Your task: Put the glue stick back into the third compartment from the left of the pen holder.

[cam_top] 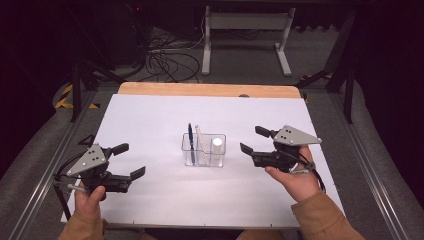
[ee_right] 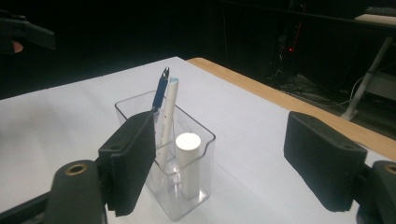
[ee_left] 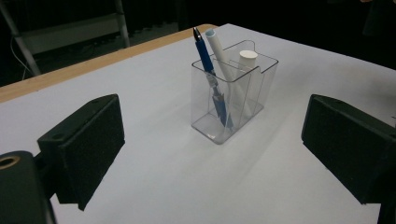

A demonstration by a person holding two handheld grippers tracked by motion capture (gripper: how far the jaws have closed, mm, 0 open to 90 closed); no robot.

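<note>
Near the middle of the worktop (cam_top: pixel 150 120), somewhat toward its near edge, stands the clear holder (cam_top: pixel 204 149); a blue pen (cam_top: pixel 190 141) and a white pen (cam_top: pixel 199 142) lean upright in its far part, their long axes near vertical, with a short white cylinder (cam_top: pixel 217 150) beside them; the right gripper (cam_top: pixel 252 141) hovers just off the holder's right side, fingers spread and empty, clearly the nearer; the left gripper (cam_top: pixel 129 160) waits well apart toward the near left corner, fingers likewise apart, holding nothing.
</note>
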